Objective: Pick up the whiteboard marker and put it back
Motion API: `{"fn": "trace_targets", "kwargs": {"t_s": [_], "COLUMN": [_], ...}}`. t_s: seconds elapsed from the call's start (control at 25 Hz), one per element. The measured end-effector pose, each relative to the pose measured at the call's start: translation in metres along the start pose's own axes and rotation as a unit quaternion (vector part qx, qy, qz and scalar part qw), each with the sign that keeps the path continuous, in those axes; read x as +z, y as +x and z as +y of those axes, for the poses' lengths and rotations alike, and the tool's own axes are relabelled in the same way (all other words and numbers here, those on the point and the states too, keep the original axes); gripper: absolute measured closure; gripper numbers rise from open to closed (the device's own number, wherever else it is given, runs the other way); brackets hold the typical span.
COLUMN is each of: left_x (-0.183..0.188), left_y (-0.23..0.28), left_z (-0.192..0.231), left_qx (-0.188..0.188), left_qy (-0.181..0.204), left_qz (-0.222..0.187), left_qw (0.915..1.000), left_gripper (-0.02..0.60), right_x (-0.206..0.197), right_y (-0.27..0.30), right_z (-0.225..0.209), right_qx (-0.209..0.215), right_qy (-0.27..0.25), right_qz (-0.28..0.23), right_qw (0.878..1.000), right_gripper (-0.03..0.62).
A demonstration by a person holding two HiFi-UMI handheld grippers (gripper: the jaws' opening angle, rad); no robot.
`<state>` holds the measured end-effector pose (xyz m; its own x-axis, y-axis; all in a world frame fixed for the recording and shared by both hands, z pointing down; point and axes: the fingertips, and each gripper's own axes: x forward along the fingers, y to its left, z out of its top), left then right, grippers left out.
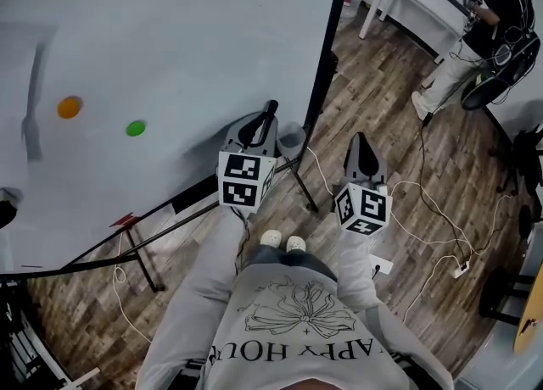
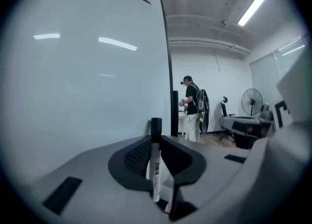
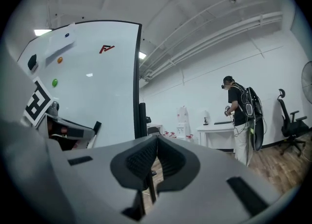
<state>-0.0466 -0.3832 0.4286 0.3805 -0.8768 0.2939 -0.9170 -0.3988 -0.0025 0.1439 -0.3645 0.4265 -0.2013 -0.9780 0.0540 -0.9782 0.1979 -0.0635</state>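
- Left gripper (image 1: 264, 130): jaws clamped on the whiteboard marker (image 2: 155, 165), with the pads pressing the white barrel from either side. The grip is on the barrel and not the cap, probably so the cap cannot pull off while the marker is carried.
- Whiteboard marker, location: off any ledge or tray and held in the air by the left gripper. It sits in front of the whiteboard (image 1: 170, 49), near the board's dark right-hand frame.
- Whiteboard marker, axis: the long axis lies in the seam between the two pads and stands upright in the left gripper view. The black cap end is on top and shows past the jaw tips. In the head view that cap points toward the board. How steeply it tilts cannot be told.
- Right gripper (image 3: 156, 141): jaws together with nothing between them. It is held beside the left gripper and apart from the board, seemingly parked out of the way.
- Whiteboard fittings: an orange magnet (image 1: 69, 107) and a green magnet (image 1: 135, 128), both well apart from the marker.
- Step judged: carrying the marker toward its resting place, not yet released.
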Motion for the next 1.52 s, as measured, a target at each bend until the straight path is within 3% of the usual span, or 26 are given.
{"fn": "trace_targets", "kwargs": {"t_s": [0.24, 0.44, 0.72, 0.84, 1.28, 1.52], "left_x": [0.024, 0.032, 0.013, -0.011, -0.089, -0.088], "left_y": [0.009, 0.019, 0.035, 0.043, 0.057, 0.050], "left_z": [-0.006, -0.014, -0.030, -0.033, -0.032, -0.028], "left_qx": [-0.025, -0.043, -0.056, -0.048, -0.009, -0.004], "left_qy": [-0.062, -0.080, -0.073, -0.061, -0.048, -0.063], "left_qz": [-0.068, -0.106, -0.111, -0.096, 0.017, 0.009], "left_qw": [0.9954, 0.9903, 0.9896, 0.9924, 0.9987, 0.9980], "left_gripper": [0.526, 0.526, 0.526, 0.526, 0.525, 0.525], "right_x": [0.005, 0.006, 0.000, -0.002, -0.009, -0.010], "right_y": [-0.002, -0.004, -0.005, -0.004, -0.005, -0.004], "right_z": [-0.017, -0.030, -0.041, -0.043, -0.045, -0.040], "right_qx": [-0.021, -0.035, -0.049, -0.049, -0.053, -0.050], "right_qy": [0.000, 0.000, 0.002, 0.001, 0.002, 0.004], "right_qz": [-0.007, -0.007, 0.000, 0.004, 0.012, 0.011], "right_qw": [1.000, 0.999, 0.999, 0.999, 0.999, 0.999], "right_gripper": [0.591, 0.591, 0.591, 0.591, 0.591, 0.591]}}
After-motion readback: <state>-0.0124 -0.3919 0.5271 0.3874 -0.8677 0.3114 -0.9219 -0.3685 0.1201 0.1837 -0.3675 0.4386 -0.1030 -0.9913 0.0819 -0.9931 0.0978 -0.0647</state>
